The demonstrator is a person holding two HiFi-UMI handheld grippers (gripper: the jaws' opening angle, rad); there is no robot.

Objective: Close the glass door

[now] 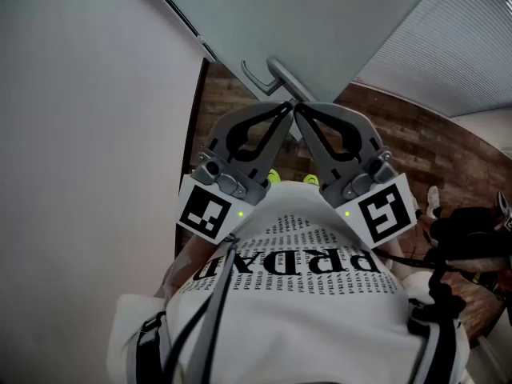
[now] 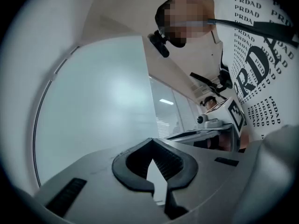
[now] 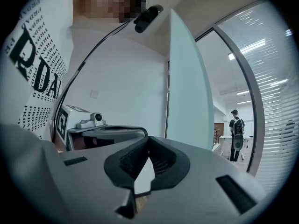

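While you hold both grippers ahead of your chest, the left gripper (image 1: 282,112) and right gripper (image 1: 303,113) each have jaws pressed together on nothing, their tips near the handle (image 1: 267,77) of the glass door (image 1: 320,22) at 12 o'clock.

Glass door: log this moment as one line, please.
glass door: open | handle: not gripped | left gripper: shut, empty | right gripper: shut, empty | both tips together just below handle
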